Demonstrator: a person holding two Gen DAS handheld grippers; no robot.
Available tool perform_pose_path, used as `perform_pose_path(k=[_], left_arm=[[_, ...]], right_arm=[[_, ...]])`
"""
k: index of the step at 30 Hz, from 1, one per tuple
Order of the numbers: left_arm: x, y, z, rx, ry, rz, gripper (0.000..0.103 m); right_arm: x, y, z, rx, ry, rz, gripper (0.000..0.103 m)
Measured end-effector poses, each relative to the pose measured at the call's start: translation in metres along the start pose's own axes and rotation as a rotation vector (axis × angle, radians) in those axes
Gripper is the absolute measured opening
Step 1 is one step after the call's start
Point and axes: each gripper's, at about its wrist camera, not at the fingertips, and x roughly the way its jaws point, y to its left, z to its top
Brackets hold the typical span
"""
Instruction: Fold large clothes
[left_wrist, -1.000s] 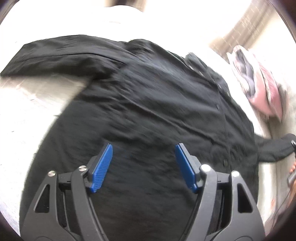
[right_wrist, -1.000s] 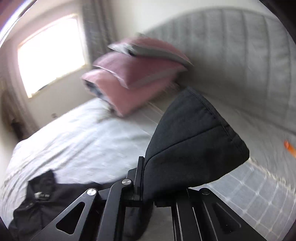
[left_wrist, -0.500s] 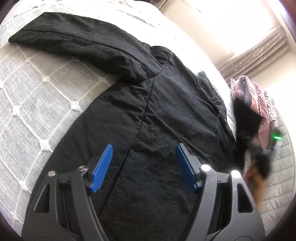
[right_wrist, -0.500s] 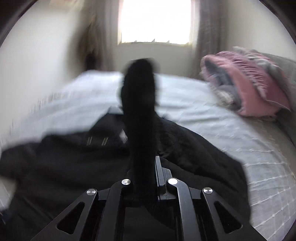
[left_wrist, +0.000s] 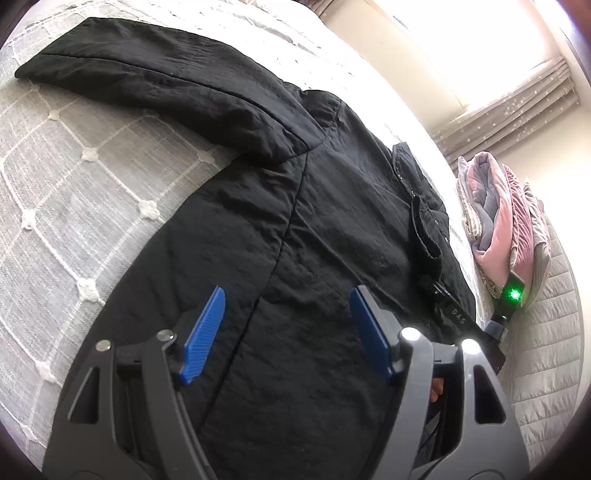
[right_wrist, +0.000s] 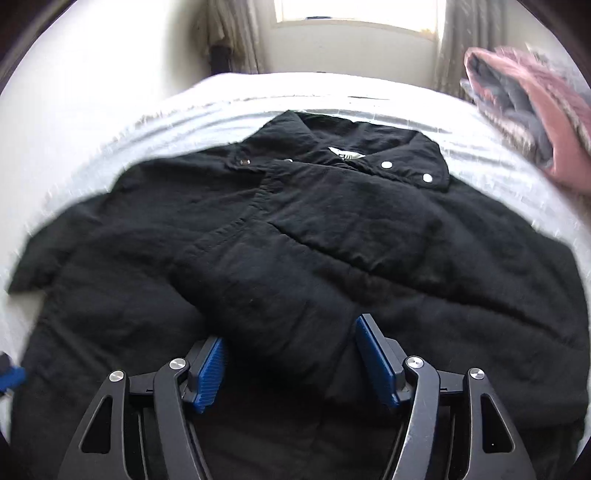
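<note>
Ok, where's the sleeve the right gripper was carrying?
In the right wrist view, the sleeve lies folded across the black jacket's front, its cuff end between the right gripper's jaws, which have just been opening.

A big black jacket (right_wrist: 295, 236) lies spread flat on the bed (left_wrist: 70, 177), front up, collar open toward the window with silver snaps showing. One sleeve (left_wrist: 166, 88) stretches straight out sideways; the other sleeve (right_wrist: 266, 295) is folded across the chest.
</note>
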Motion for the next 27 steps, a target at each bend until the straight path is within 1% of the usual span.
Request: perform_pose_path(k=[2,3,5,7,8,10,11,12,13,14,15,16,17,19,21,23,25,26,27], left_arm=[[0.001,-0.001,-0.001,0.008,0.006,0.003,0.071],[0.001,-0.001,-0.002,0.012,0.006,0.004,0.071],[0.003,-0.004,-0.001,0.022,0.006,0.01,0.071],[0.004,-0.004,-0.001,0.019,0.006,0.013,0.071],[0.004,-0.004,0.0,0.015,0.008,0.013,0.071],[0.003,-0.003,-0.001,0.013,0.008,0.006,0.071],[0.002,-0.004,-0.001,0.017,0.006,0.007,0.071],[0.001,-0.003,-0.001,0.02,0.002,0.01,0.071],[0.0,-0.003,-0.001,0.025,-0.005,0.016,0.071],[-0.002,-0.002,0.0,0.03,-0.013,0.024,0.071],[-0.003,0.0,0.001,0.029,-0.018,0.031,0.071],[-0.004,0.004,0.003,0.025,-0.022,0.036,0.071],[-0.005,0.007,0.004,0.017,-0.027,0.039,0.071],[-0.01,0.017,0.009,-0.008,-0.048,0.052,0.071],[-0.012,0.024,0.013,-0.02,-0.052,0.064,0.071],[-0.015,0.033,0.019,-0.042,-0.053,0.073,0.071],[-0.019,0.045,0.026,-0.073,-0.06,0.082,0.071],[-0.023,0.055,0.032,-0.097,-0.067,0.086,0.071],[-0.026,0.063,0.038,-0.117,-0.074,0.094,0.071]], right_arm=[[0.005,-0.003,-0.009,0.06,-0.01,0.044,0.069],[0.008,-0.003,-0.012,0.065,-0.007,0.047,0.07],[0.013,0.001,-0.012,0.019,-0.005,0.023,0.071],[0.015,0.006,-0.007,-0.017,0.016,-0.003,0.072],[0.009,0.008,-0.005,-0.009,0.009,0.019,0.072],[-0.004,0.002,-0.008,0.098,-0.057,0.165,0.072],[-0.005,-0.001,-0.009,0.152,-0.072,0.211,0.072],[-0.003,-0.002,-0.011,0.196,-0.069,0.241,0.072],[0.006,-0.001,-0.012,0.218,-0.038,0.242,0.072],[0.014,0.006,-0.012,0.194,-0.008,0.196,0.072],[0.016,0.016,-0.011,0.131,-0.007,0.144,0.072],[0.015,0.023,-0.009,0.088,0.003,0.11,0.072],[0.013,0.027,-0.007,0.072,0.013,0.093,0.072],[-0.001,0.026,-0.008,0.111,0.016,0.112,0.072],[-0.027,0.022,-0.018,0.151,0.0,0.11,0.072],[-0.057,0.016,-0.038,0.188,0.012,0.097,0.072],[-0.086,0.008,-0.063,0.224,0.047,0.108,0.072],[-0.106,0.003,-0.081,0.242,0.049,0.121,0.072],[-0.122,-0.002,-0.096,0.252,0.041,0.139,0.074]])
